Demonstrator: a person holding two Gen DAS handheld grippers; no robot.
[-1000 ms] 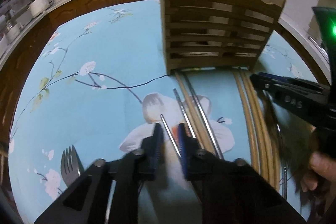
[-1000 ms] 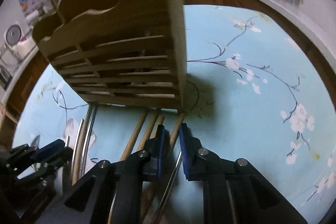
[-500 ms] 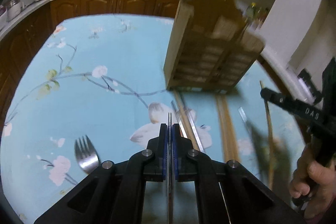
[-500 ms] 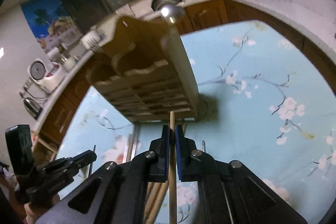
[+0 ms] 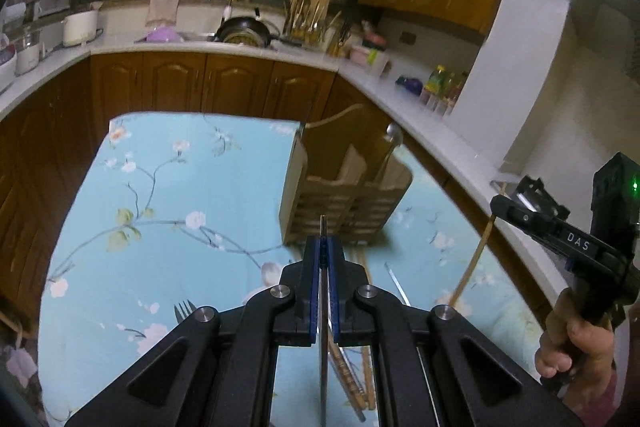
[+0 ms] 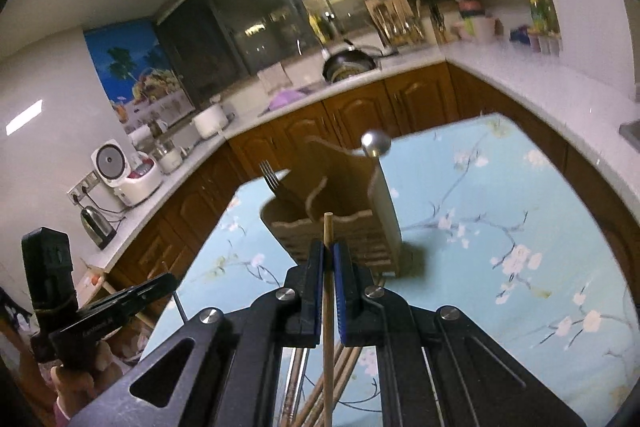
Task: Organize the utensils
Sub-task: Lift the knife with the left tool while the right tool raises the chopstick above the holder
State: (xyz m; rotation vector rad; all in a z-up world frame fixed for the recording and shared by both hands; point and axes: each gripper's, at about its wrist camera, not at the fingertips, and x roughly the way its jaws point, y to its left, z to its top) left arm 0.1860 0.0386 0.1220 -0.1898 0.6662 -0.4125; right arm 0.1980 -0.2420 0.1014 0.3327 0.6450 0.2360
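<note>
Both grippers now sit higher above the blue floral tabletop (image 5: 168,187) than before, farther from the slatted wooden utensil holder (image 5: 344,199). Left gripper (image 5: 323,255) clamps a metal chopstick (image 5: 322,347); right gripper (image 6: 328,259) clamps a wooden chopstick (image 6: 327,307).

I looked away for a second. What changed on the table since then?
Both grippers closed and lifted: the left gripper took a metal chopstick, the right gripper a wooden chopstick. The wooden holder, the fork and the remaining chopsticks stayed put.
</note>
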